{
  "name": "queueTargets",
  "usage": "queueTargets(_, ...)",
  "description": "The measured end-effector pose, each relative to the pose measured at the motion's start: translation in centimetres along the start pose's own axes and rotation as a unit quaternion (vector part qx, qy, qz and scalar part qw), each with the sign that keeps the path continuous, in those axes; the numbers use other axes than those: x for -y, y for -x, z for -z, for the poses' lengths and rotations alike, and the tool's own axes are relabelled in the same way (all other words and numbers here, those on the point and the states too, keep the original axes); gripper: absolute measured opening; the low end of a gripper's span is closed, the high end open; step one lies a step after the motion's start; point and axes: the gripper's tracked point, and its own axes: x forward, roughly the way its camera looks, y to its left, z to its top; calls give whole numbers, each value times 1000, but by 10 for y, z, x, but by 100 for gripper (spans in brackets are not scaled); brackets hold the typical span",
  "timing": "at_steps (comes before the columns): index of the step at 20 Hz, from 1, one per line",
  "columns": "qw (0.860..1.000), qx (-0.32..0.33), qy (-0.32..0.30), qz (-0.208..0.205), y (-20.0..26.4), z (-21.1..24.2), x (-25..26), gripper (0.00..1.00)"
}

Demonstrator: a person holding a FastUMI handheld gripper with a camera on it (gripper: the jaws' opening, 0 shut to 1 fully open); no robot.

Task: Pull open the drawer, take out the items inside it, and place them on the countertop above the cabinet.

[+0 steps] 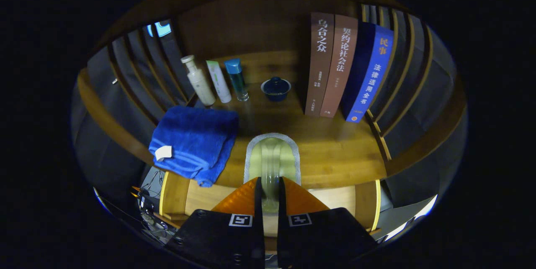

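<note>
A pale green sponge pad (pixel 271 161) with a grey rim is clamped between the fingers of the claw (pixel 270 193), its far end hanging over the front part of the desk (pixel 335 151) above the cabinet. The open drawer (pixel 268 202) lies below, its pale interior visible either side of the fingers. Left of the pad a folded blue towel (pixel 193 141) overhangs the desk edge. Beyond stand three bottles (pixel 217 80), a dark lidded cup (pixel 276 88) and upright books (pixel 347 68). Risk: the pad looks soft and is gripped by one end; released too near the front edge, it may tip back into the drawer. Pushed too far forward, it could nudge the cup.
</note>
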Motion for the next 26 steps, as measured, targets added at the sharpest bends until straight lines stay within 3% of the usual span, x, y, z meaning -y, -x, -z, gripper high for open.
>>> queueTargets(7,999,-28,-5,13,-61,-19,6,16)
queueTargets(14,999,-31,-7,22,-73,-16,7,18)
queueTargets(16,999,-35,-11,22,-74,-11,7,24)
queueTargets(21,999,-31,-14,28,-66,-1,12,99)
queueTargets(26,999,0,2,38,-22,14,10,100)
